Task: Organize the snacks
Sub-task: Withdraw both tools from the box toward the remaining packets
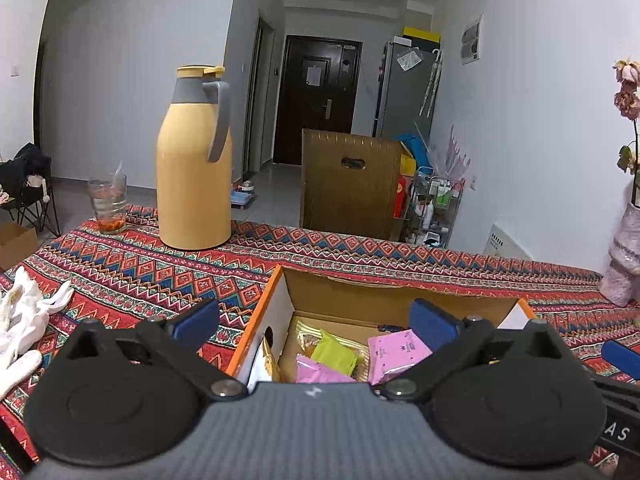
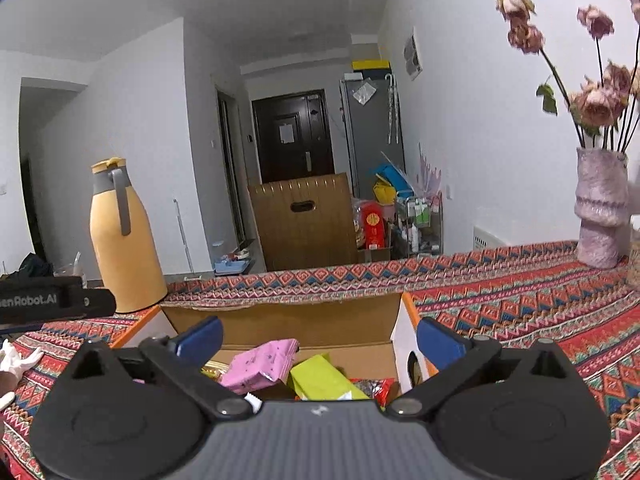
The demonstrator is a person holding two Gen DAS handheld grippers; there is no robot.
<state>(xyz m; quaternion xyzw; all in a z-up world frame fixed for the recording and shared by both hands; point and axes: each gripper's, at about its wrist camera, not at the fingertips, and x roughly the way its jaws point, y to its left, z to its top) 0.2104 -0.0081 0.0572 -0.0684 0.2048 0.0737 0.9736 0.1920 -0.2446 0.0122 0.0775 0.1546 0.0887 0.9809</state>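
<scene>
Below both tools: an open cardboard box [image 1: 340, 292] on the patterned counter [image 1: 132, 268], holding the snack packets.
Left tool [image 1: 316, 326]: jaws spread wide, nothing between them; one blue finger hangs outside the box's orange-edged left wall, the other over the packets.
Right tool [image 2: 320, 342]: jaws likewise wide apart and empty, poised over the pink packet [image 2: 260, 364] and green packet [image 2: 320, 380].
Snacks: loose and overlapping, tilted against each other inside the box.
Risk, box wall: closing the left tool from here would likely pinch cardboard, not a snack.
Risk, packets: slick, flat wrappers may slide or two may lift together.
Risk, crowding: both tools hover close together and could collide.
Risk, beyond the left tool: yellow thermos jug [image 1: 194, 160] and glass [image 1: 107, 204] could tip if the box is shoved.
</scene>
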